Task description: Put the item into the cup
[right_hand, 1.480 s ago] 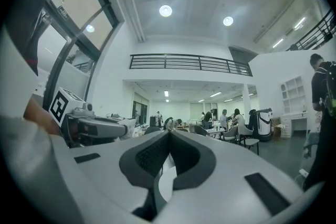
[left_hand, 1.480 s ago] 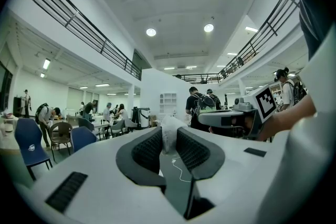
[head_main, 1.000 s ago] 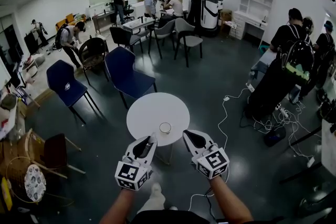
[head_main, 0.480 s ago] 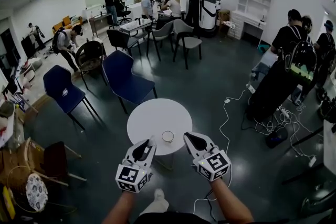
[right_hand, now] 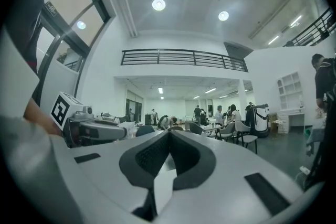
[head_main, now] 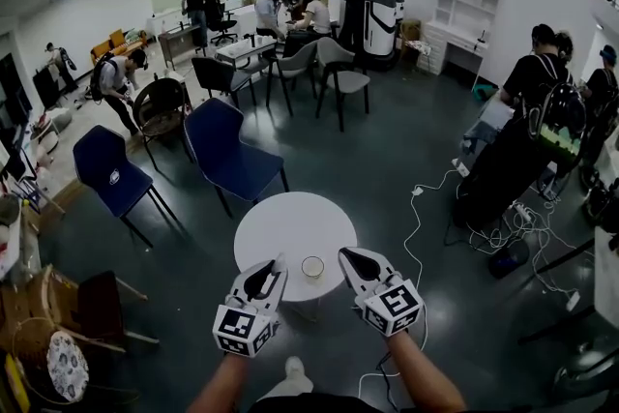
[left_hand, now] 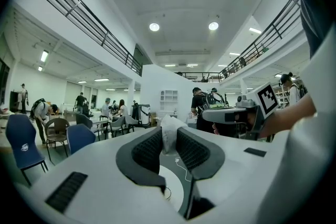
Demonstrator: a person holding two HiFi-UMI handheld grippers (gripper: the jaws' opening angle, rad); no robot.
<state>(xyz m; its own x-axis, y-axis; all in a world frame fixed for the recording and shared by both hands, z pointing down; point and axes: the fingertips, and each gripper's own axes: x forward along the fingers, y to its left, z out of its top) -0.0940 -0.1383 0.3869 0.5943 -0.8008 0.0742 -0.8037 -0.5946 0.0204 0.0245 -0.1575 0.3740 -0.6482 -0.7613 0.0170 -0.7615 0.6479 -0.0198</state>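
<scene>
A small paper cup [head_main: 312, 267] stands near the front edge of the round white table [head_main: 280, 222]. My left gripper [head_main: 278, 263] hovers just left of the cup, at the table's near rim. It is shut on a crumpled white item [left_hand: 170, 134] that sticks up between its dark pads, as the left gripper view [left_hand: 169, 148] shows. My right gripper [head_main: 345, 255] hangs just right of the cup. Its jaws meet at the tip with nothing between them in the right gripper view [right_hand: 169, 136]. Each gripper shows in the other's view, pointing across.
Two blue chairs [head_main: 230, 148] [head_main: 111, 171] stand beyond the table, with dark chairs and seated people farther back. White cables [head_main: 418, 208] trail over the floor at the right, near people with backpacks [head_main: 542, 102]. A wooden chair [head_main: 92, 290] and clutter sit at the left.
The table and cup have come lower in the head view, nearer to both grippers. The grippers keep the same pose, the left still closed on the white item.
</scene>
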